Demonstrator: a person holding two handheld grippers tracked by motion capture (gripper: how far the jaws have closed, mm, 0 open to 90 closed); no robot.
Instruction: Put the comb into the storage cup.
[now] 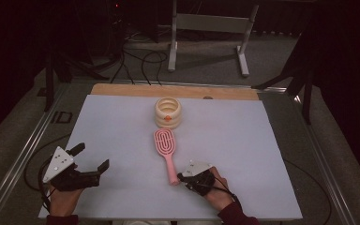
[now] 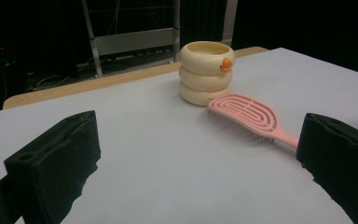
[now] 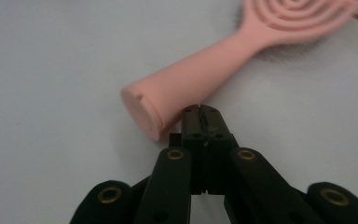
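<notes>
- A pink hairbrush (image 1: 165, 152) lies flat on the white table sheet (image 1: 243, 154), its oval vented head toward the far side and its handle running back toward the person.
- The head of the brush rests just beside a cream ringed cup (image 1: 168, 112), a stack of three rounded rings bearing a small orange mark (image 2: 225, 64); from the high view the two look close enough to touch, though the left gripper view suggests a narrow gap.
- The right gripper (image 1: 183, 177) sits at the butt end of the handle, held in the person's right hand (image 1: 218, 190).
- In the right gripper view its two black jaws are pressed together, tip to tip, with nothing between them; the closed tip (image 3: 201, 113) lies right against the side of the handle's rounded end, apparently touching it, not clasping it.
- The left gripper (image 1: 91, 157) rests near the front left corner of the sheet, well apart from the brush, in the person's left hand (image 1: 65, 199), its grey three-cornered plate (image 1: 58, 161) on top.
- Its jaws stand wide apart and hold nothing; in the left gripper view bare sheet lies between the two black pads (image 2: 58, 161), with the brush and cup farther off.
- Beyond the sheet, a strip of wooden tabletop (image 1: 122, 89) and a grey metal stand (image 1: 206, 33) on the floor.
</notes>
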